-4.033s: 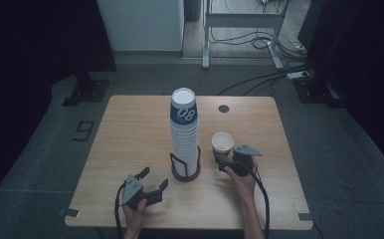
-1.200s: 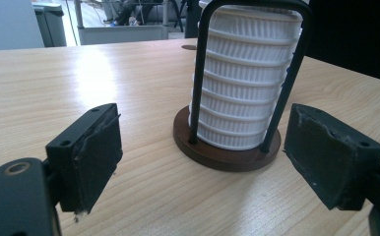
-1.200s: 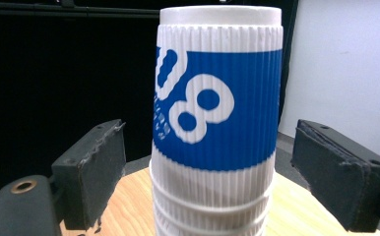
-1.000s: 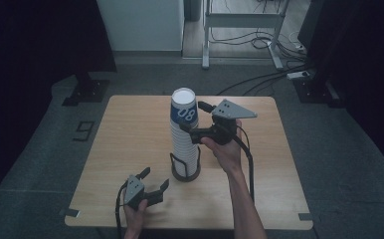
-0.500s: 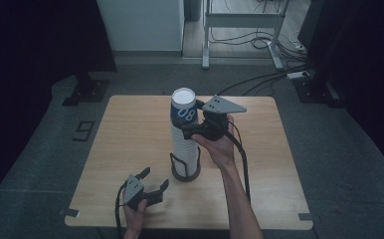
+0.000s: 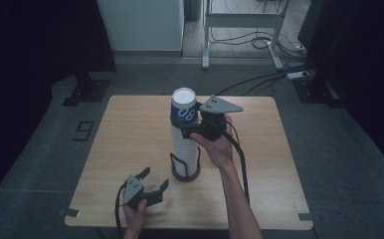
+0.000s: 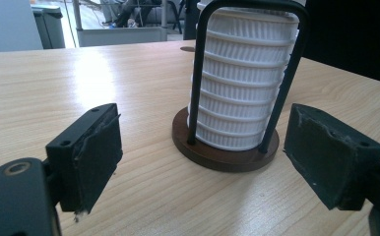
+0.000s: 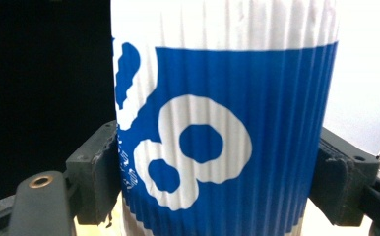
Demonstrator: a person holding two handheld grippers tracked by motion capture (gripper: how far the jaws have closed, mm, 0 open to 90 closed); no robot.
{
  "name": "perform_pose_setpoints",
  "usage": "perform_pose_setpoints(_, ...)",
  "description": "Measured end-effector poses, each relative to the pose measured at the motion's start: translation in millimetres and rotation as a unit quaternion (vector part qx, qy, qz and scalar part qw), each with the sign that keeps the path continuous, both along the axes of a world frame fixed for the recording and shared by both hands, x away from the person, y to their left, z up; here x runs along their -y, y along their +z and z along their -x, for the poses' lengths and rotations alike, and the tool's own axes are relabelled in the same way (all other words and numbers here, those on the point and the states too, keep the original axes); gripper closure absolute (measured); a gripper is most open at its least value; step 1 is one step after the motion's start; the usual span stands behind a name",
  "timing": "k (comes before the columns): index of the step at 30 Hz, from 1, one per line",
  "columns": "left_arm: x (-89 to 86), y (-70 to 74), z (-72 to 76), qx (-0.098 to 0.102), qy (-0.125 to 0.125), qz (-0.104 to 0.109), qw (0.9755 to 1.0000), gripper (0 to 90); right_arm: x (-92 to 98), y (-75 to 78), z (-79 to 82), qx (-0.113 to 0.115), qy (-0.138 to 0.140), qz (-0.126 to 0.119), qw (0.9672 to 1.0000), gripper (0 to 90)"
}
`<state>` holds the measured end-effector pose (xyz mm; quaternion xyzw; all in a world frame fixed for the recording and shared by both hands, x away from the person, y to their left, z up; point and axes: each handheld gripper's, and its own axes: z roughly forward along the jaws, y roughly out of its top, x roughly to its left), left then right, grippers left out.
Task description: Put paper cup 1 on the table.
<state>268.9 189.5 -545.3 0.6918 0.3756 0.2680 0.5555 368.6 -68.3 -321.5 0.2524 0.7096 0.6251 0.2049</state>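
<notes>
A tall stack of ribbed white paper cups stands in a dark wire holder on the wooden table. The top cup carries a blue band with white print. My right gripper is raised at the stack's top, and its jaws have just been closing on the top cup. Both pads touch its sides. My left gripper rests open near the front edge, aimed at the holder's round base, with nothing between its pads.
A small dark round mark lies on the table behind the stack. Cables and a metal frame are on the floor beyond the far edge. A paper with a 9 lies on the floor at the left.
The right gripper has risen from the table to the stack's top, and the lone cup beside it is gone from there. Its jaws now sit against the top cup. The left gripper has stayed put.
</notes>
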Motion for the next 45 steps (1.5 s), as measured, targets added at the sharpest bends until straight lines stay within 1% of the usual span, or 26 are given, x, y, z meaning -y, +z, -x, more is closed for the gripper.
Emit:
perform_pose_setpoints(9,-0.6,-0.1,0.2,0.000,-0.001,0.003,1.0000,14.4,-1.0,-0.5,-1.3,0.005,-0.005,-0.001,1.0000,18.6)
perform_pose_setpoints(12,-0.6,-0.2,0.2,0.000,-0.001,0.004,1.0000,14.4,0.0,-0.4,-1.1,0.012,-0.006,-0.009,0.9999,19.1)
perform_pose_setpoints(14,-0.5,-0.3,0.2,0.001,0.000,0.004,1.0000,14.4,1.2,2.5,0.5,0.018,-0.008,-0.018,0.9997,19.4)
perform_pose_setpoints(18,-0.4,-0.2,0.4,0.002,0.000,0.003,1.0000,14.4,1.4,7.5,1.6,0.018,-0.008,-0.016,0.9997,19.5)
perform_pose_setpoints(20,-0.5,-0.2,0.5,0.002,-0.001,0.003,1.0000,14.4,2.2,8.1,1.6,0.018,-0.010,-0.023,0.9995,19.7)
perform_pose_setpoints(27,-0.5,-0.2,0.6,0.001,-0.002,0.004,1.0000,14.4,2.7,13.1,2.2,0.021,-0.010,-0.031,0.9993,20.0)
perform_pose_setpoints(28,-0.3,-0.3,0.6,0.001,-0.001,0.004,1.0000,14.4,2.5,15.9,3.3,0.026,-0.009,-0.033,0.9991,20.2)
perform_pose_setpoints(31,-0.4,-0.3,0.5,0.001,-0.002,0.004,1.0000,14.4,2.5,19.1,4.5,0.028,-0.010,-0.037,0.9989,20.5)
perform_pose_setpoints(33,-0.2,-0.3,0.6,0.001,-0.002,0.005,1.0000,14.4,3.4,21.2,5.1,0.028,-0.008,-0.045,0.9985,20.7)
perform_pose_setpoints(35,-0.3,-0.2,0.6,0.000,-0.002,0.005,1.0000,14.4,3.6,22.4,5.5,0.031,-0.009,-0.043,0.9986,20.7)
perform_pose_setpoints(37,-0.4,-0.2,0.6,0.000,-0.003,0.003,1.0000,14.4,4.1,26.0,5.8,0.033,-0.011,-0.046,0.9983,21.0)
perform_pose_setpoints(40,-0.4,-0.2,0.6,0.000,-0.003,0.003,1.0000,14.4,3.9,29.1,4.9,0.031,-0.011,-0.046,0.9984,21.3)
perform_pose_setpoints(43,-0.4,-0.1,0.4,-0.001,-0.003,0.002,1.0000,14.4,3.4,30.9,5.5,0.033,-0.008,-0.049,0.9982,21.5)
perform_pose_setpoints(45,-0.3,-0.1,0.5,-0.001,-0.003,0.003,1.0000,14.4,3.3,33.2,5.1,0.034,-0.011,-0.057,0.9977,21.7)
